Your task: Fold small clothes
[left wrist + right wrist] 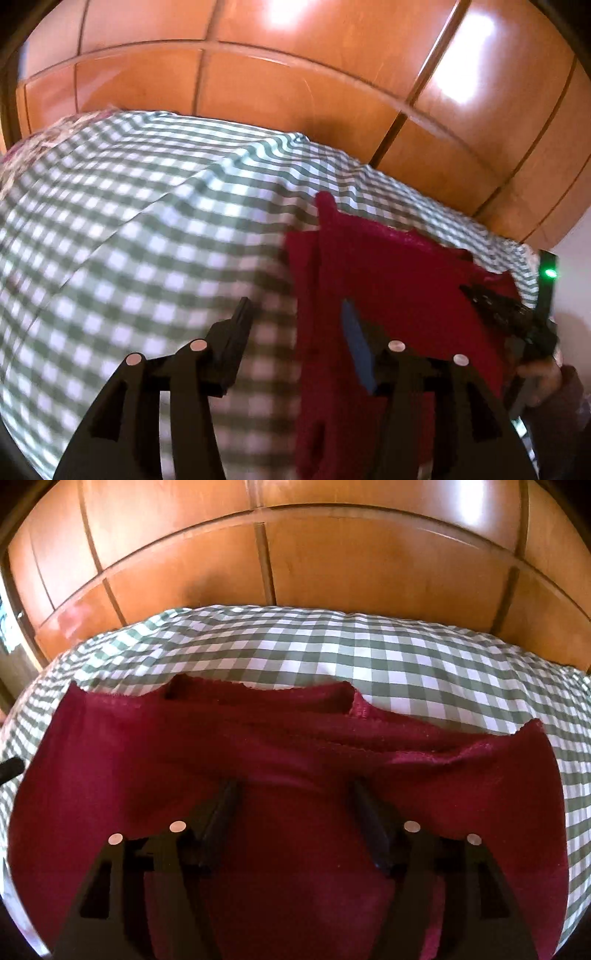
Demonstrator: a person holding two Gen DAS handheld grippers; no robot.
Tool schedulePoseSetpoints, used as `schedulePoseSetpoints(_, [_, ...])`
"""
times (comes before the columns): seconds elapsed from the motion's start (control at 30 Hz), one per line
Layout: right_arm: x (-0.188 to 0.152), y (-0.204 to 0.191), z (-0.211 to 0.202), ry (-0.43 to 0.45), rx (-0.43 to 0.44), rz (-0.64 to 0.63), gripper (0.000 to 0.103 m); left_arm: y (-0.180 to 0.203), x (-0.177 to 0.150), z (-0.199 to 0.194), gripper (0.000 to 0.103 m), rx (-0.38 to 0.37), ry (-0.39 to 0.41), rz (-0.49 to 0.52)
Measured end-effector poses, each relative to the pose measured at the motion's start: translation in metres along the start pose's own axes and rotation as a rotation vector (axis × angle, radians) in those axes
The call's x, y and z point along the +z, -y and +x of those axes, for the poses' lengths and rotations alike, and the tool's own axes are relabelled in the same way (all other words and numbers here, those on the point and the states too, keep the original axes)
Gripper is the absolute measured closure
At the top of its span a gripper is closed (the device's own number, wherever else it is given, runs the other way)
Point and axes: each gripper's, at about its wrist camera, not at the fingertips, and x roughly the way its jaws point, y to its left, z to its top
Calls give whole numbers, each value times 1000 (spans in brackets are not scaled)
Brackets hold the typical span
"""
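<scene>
A dark red garment [280, 746] lies spread on a green-and-white checked bedcover [332, 653]. My right gripper [291, 786] is open just above the garment's middle, its fingers wide apart with nothing between them. In the left wrist view the garment [388, 273] lies to the right. My left gripper [295, 306] is open over the garment's left edge, one finger above the bedcover [147, 221], the other above the red cloth. The right gripper [517, 317] shows at the far right of that view, held by a hand.
A wooden panelled wardrobe [295, 554] stands close behind the bed's far edge and also fills the top of the left wrist view [295, 74]. A patterned cloth [44, 140] lies at the bed's far left corner.
</scene>
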Motion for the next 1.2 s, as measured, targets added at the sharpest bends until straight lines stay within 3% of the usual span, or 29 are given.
schedulePoseSetpoints(0.17, [-14, 9, -38, 43, 37, 36, 33, -24, -49, -33, 50, -167, -27, -21])
schedulePoseSetpoints(0.23, [-27, 19, -57, 63, 51, 53, 33, -24, -67, -38, 47, -197, -41, -19])
schedulePoseSetpoints(0.37, [-63, 57, -103, 96, 39, 111, 33, -17, -95, -35, 43, -232, -81, -24])
schedulePoseSetpoints(0.6, [-136, 134, -162, 72, 58, 295, 33, 2, -93, -17, 45, -263, -72, -7])
schedulePoseSetpoints(0.73, [-158, 136, -145, 21, 93, 329, 33, 3, -91, -10, 74, -286, -94, -16])
schedulePoseSetpoints(0.77, [-160, 135, -140, 12, 97, 331, 36, 5, -90, -11, 83, -285, -98, 5])
schedulePoseSetpoints(0.83, [-158, 131, -128, -13, 122, 322, 63, 7, -88, -13, 89, -274, -103, 36])
schedulePoseSetpoints(0.87, [-156, 130, -128, -15, 125, 314, 68, 6, -87, -15, 92, -272, -100, 43])
schedulePoseSetpoints(0.9, [-153, 131, -132, -12, 135, 299, 82, 6, -85, -18, 92, -266, -94, 50])
schedulePoseSetpoints(0.97, [-148, 134, -145, 13, 152, 280, 98, 6, -84, -25, 93, -266, -88, 62])
schedulePoseSetpoints(1.07, [-149, 139, -158, 22, 112, 239, 97, 13, -88, -26, 94, -231, -102, 137])
schedulePoseSetpoints(1.2, [-161, 141, -126, -60, 55, 238, 97, 10, -94, -5, 93, -183, -160, 137])
